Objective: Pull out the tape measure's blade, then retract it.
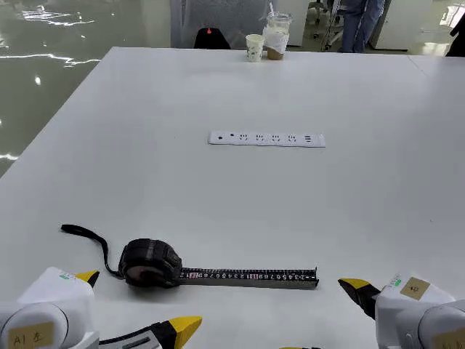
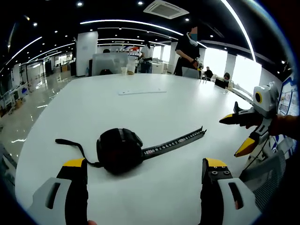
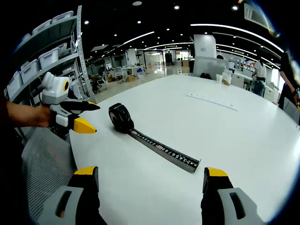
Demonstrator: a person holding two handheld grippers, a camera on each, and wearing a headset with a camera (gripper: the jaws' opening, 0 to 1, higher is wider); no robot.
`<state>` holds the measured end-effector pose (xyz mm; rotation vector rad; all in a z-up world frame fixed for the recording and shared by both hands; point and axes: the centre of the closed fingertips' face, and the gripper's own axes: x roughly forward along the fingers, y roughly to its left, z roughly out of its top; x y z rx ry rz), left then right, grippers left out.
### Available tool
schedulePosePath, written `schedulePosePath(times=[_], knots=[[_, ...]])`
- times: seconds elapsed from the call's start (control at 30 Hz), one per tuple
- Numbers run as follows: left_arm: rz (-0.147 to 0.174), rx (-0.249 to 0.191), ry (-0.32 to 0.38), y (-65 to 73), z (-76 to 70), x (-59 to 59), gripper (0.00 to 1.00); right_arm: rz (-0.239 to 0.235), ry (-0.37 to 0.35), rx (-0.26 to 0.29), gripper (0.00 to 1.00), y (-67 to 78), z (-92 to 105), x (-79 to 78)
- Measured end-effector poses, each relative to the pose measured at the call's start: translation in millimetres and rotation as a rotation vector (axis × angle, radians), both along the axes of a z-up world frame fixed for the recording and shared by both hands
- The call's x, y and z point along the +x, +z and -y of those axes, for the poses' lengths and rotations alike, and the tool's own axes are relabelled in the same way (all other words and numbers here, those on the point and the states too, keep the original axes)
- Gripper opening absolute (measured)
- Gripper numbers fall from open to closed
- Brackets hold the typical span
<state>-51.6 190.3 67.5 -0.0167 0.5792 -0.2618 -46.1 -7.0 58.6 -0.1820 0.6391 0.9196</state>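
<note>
A black tape measure point(image 1: 150, 262) lies on the white table point(image 1: 363, 203) near its front edge, its wrist strap point(image 1: 83, 233) trailing left. The blade point(image 1: 251, 276) is drawn out to the right and lies flat. My left gripper point(image 1: 136, 302) hovers open just before the case, touching nothing. My right gripper point(image 1: 330, 316) is open too, just short of the blade's end. In the left gripper view the case point(image 2: 119, 150) and blade point(image 2: 173, 140) lie beyond my open left gripper point(image 2: 144, 164). In the right gripper view the blade point(image 3: 164, 150) runs up to the case point(image 3: 121, 117) ahead of my open right gripper point(image 3: 150, 172).
A white power strip point(image 1: 266, 139) lies mid-table. Two cups point(image 1: 255, 47) point(image 1: 277, 33) stand at the far edge, with a chair point(image 1: 209, 36) behind them. A person point(image 1: 360, 22) stands beyond the table's far right.
</note>
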Motion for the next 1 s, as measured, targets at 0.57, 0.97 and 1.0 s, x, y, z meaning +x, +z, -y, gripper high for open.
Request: schedulePosePath(times=[0.57, 0.97, 1.0], knots=[[-0.011, 0.002, 0.02, -6.1, -1.8, 17.4, 0.96, 0.01, 0.063, -0.037, 0.85, -8.2, 4.7, 13.9], [-0.025, 0.004, 0.05, -13.3, -6.5, 30.9, 0.95, 0.02, 0.149, -0.073, 0.74, -16.1, 6.9, 25.3], [-0.027, 0.003, 0.051, -13.9, -6.6, 31.7, 0.95, 0.019, 0.152, -0.076, 0.74, -16.8, 7.0, 26.1]])
